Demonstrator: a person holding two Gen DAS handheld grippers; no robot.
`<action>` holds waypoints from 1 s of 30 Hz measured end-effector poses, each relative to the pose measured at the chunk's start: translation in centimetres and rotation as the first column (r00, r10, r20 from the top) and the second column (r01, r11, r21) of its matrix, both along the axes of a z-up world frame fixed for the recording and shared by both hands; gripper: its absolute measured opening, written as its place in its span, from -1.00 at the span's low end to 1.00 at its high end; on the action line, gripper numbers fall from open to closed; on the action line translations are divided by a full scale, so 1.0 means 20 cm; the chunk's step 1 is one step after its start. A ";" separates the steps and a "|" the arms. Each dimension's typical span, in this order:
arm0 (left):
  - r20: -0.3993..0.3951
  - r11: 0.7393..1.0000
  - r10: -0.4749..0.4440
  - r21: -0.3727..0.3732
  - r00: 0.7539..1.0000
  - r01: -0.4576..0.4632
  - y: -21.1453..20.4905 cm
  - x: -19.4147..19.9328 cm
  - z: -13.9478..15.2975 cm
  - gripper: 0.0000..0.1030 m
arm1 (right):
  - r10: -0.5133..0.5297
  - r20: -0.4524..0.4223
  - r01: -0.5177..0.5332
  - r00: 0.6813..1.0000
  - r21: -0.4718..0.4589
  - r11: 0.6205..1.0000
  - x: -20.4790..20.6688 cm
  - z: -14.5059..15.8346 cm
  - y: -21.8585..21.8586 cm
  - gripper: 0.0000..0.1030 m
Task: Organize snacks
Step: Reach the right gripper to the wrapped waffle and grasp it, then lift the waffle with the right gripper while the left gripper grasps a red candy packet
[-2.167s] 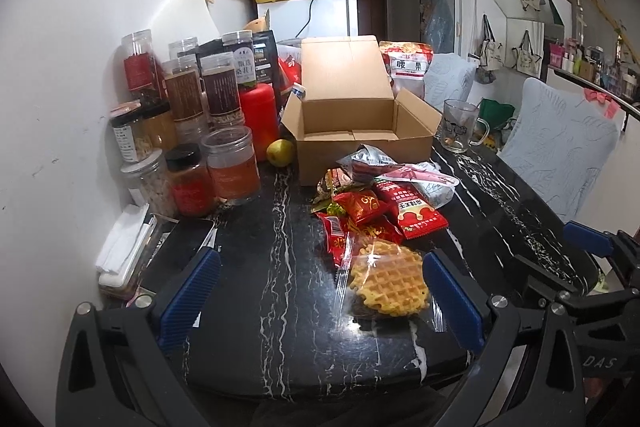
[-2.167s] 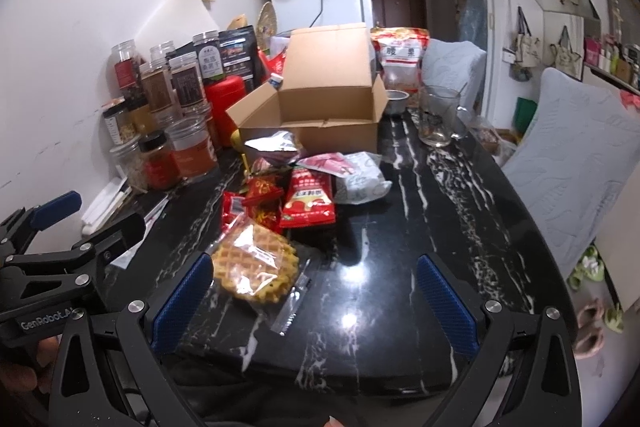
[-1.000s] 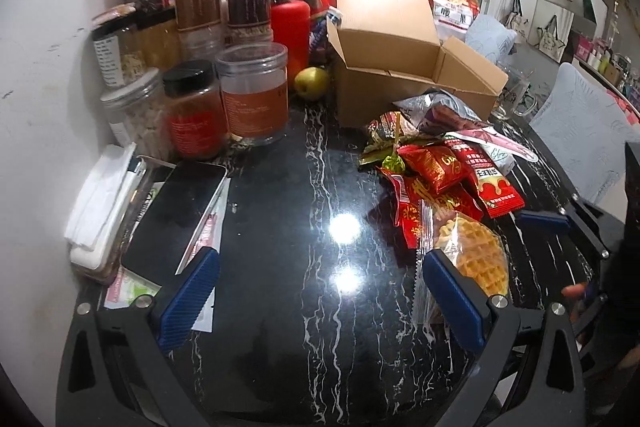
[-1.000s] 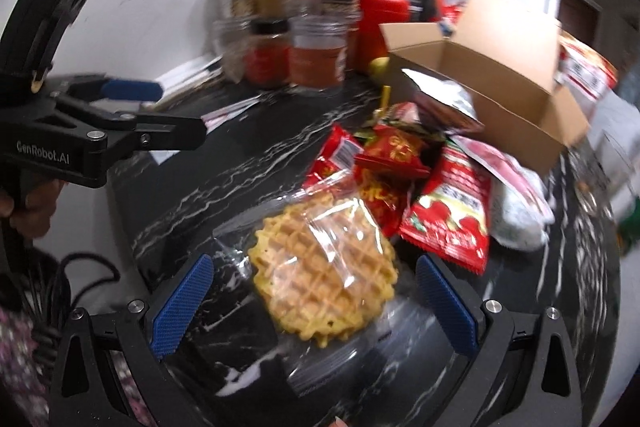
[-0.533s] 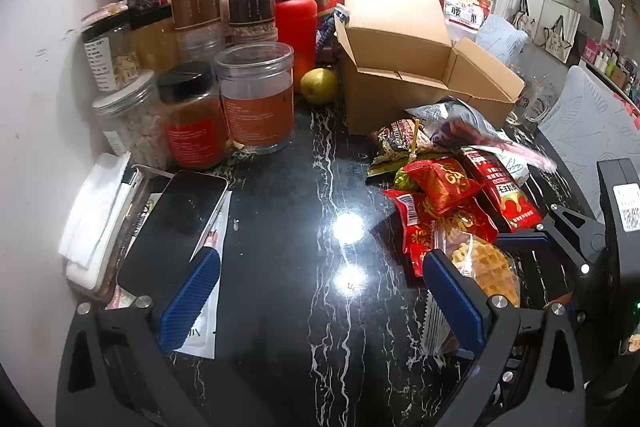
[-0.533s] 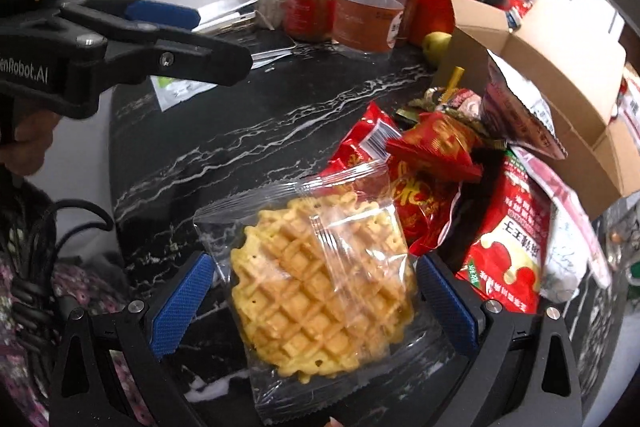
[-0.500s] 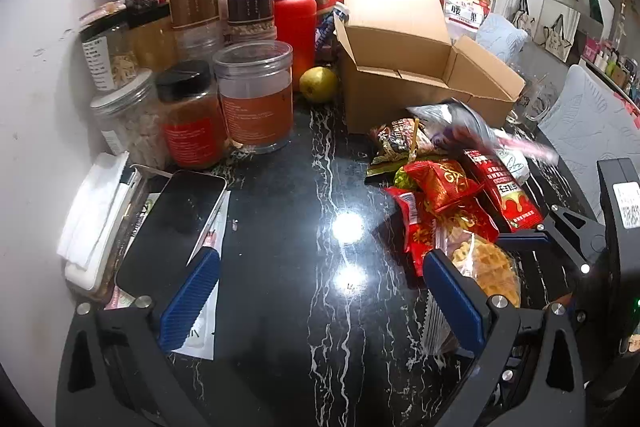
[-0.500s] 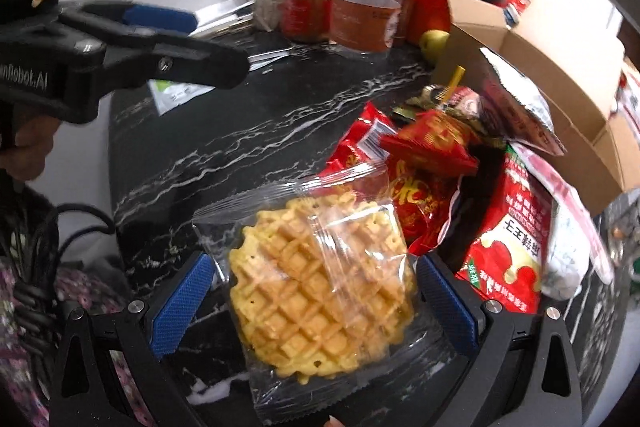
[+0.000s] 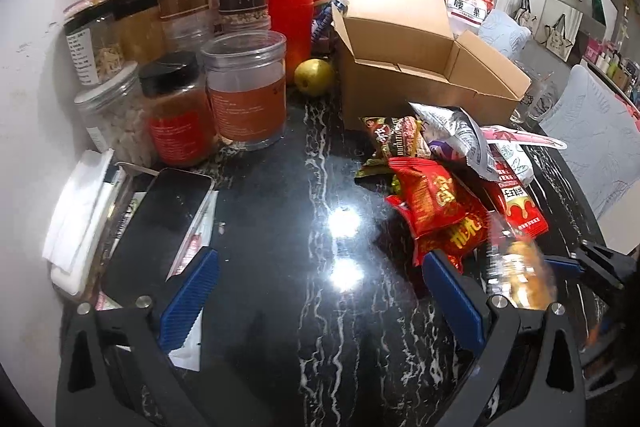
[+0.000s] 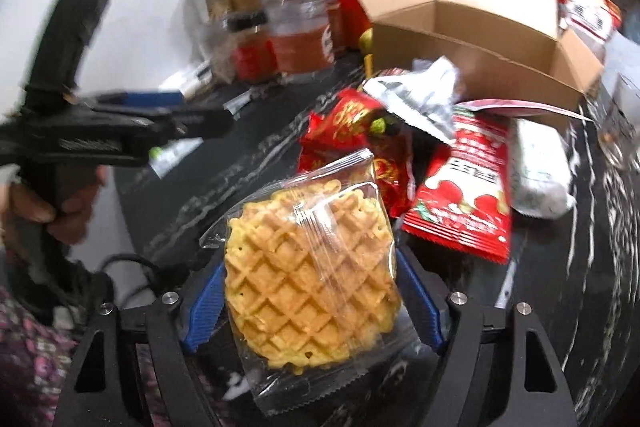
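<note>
Waffle packet (image 10: 310, 279), flat on the desk (image 9: 280, 307) a second ago, now stands tilted between the closing right gripper (image 10: 308, 307), whose blue pads touch its wrapper. One open cardboard box (image 10: 480, 39) sits behind. Left gripper (image 9: 320, 299) hovers wide, empty.

The box (image 9: 424, 67) stood at the back of the table (image 9: 280, 227), jars (image 9: 224, 67) crowded to its left along the wall. A pear (image 9: 314, 77) sat between jars and box. Snack packets (image 9: 444, 199) lay heaped just before the box. Left of them lay a phone (image 9: 160, 219), beside napkins (image 9: 76, 211). The waffle (image 10: 312, 279) sat nearest, between the right gripper (image 10: 312, 303) fingers.
</note>
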State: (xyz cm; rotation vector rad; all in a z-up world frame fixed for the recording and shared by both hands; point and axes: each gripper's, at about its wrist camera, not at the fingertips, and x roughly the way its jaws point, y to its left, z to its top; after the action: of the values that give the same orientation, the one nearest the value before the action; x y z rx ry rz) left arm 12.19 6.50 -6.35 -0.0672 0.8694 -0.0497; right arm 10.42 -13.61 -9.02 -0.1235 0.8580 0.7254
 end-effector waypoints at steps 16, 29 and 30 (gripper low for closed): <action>-0.006 0.994 -0.103 -0.046 0.995 0.102 -0.20 0.20 -0.08 0.65 | -0.267 0.027 0.267 0.963 0.027 0.963 -0.02 0.03 -0.31 0.54; -0.076 0.973 -0.168 -0.174 0.983 0.153 -0.25 0.36 -0.18 -0.10 | -0.305 -0.002 0.305 0.952 0.043 0.951 0.04 -0.01 -0.36 0.54; -0.080 0.972 -0.168 -0.180 0.982 0.152 -0.25 0.36 -0.18 -0.15 | -0.309 -0.004 0.309 0.951 0.045 0.950 0.05 -0.01 -0.36 0.54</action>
State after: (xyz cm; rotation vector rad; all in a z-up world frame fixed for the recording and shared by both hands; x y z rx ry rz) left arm 19.42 1.55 -9.87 -0.1635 0.9627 -0.2760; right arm 11.36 -20.90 -9.30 0.0503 0.8345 0.4496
